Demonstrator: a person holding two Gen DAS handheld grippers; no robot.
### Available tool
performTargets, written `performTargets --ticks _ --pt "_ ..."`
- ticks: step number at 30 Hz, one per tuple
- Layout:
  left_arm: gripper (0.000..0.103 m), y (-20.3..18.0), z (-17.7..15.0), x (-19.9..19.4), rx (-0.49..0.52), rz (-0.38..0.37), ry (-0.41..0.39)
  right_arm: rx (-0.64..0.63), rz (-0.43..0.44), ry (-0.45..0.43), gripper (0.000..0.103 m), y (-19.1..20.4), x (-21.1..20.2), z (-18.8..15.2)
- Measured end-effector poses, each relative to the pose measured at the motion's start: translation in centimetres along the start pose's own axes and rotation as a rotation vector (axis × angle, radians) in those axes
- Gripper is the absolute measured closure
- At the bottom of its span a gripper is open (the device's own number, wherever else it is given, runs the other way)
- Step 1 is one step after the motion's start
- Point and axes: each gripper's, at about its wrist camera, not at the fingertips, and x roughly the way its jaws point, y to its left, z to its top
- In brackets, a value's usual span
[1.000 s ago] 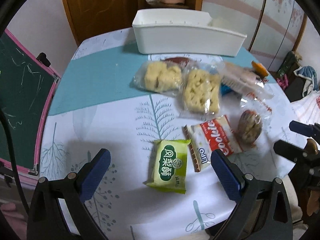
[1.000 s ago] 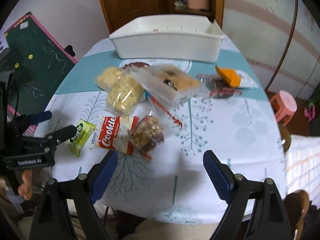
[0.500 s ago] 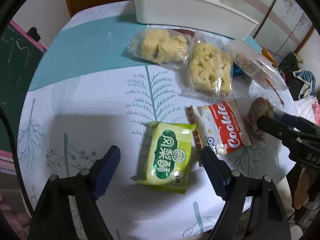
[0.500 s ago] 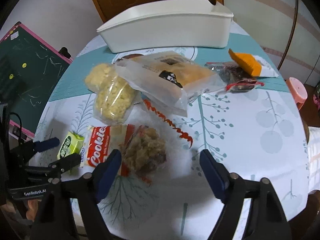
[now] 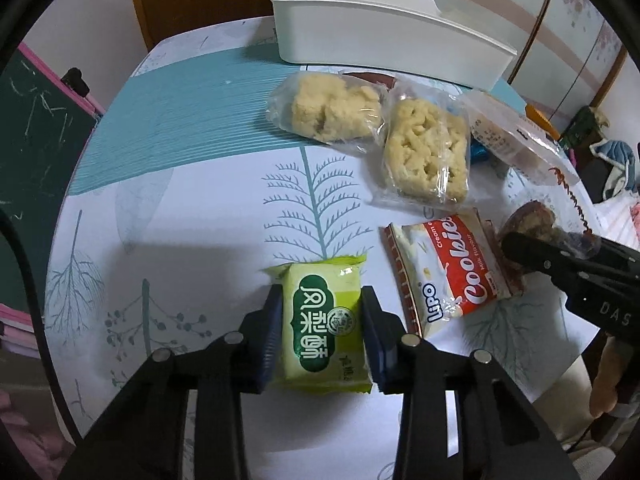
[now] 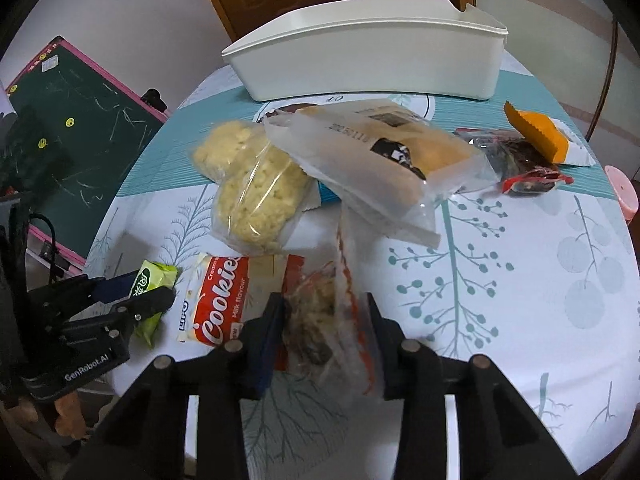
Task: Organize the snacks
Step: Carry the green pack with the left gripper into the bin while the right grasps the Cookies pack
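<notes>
A green snack packet (image 5: pixel 324 328) lies near the table's front edge. My left gripper (image 5: pixel 322 294) has its jaws closing, both blue pads pressed against the packet's sides. A clear bag of brown crumbly snack (image 6: pixel 316 320) sits between the pads of my right gripper (image 6: pixel 323 302), whose jaws are closing too and pinch the crinkled plastic. A red and white Cookies pack (image 5: pixel 452 276) lies flat between the two held items. The white bin (image 6: pixel 360 60) stands at the table's far side.
Two bags of yellow puffed snack (image 5: pixel 332 108) (image 5: pixel 424 156), a large clear bag (image 6: pixel 372 160), a dark snack bag (image 6: pixel 516 160) and an orange packet (image 6: pixel 536 136) lie before the bin. A chalkboard (image 6: pixel 72 140) leans at the left, and a pink stool (image 6: pixel 622 192) stands at the right.
Both grippers came down toward the table and their jaws drew in from wide open: the left onto the green packet, the right onto the bag of brown snack.
</notes>
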Motion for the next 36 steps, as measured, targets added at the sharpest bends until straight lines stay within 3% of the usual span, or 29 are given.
performTargets --ticks 12,22,30,36 --pt "0.068 -0.1 -0.3 -1.4 -0.015 -0.009 -0.011 -0.025 -0.04 0.012 0.067 0.8 -0.9 -0.5" --pt "0.068 -1.9 1.7 -6.0 0.048 -0.013 -0.086 -0.112 -0.05 -0.071 0.067 3.1 -5.5 -1.0" --pt "0.068 -3.0 7.6 -11.5 0.118 -0.012 -0.196 -0.13 -0.059 -0.186 0.067 3.1 -10.6 3.2" --pt "0.068 -4.1 14.3 -15.1 0.149 -0.017 -0.269 -0.108 -0.136 -0.264 0.067 1.6 -14.2 9.7"
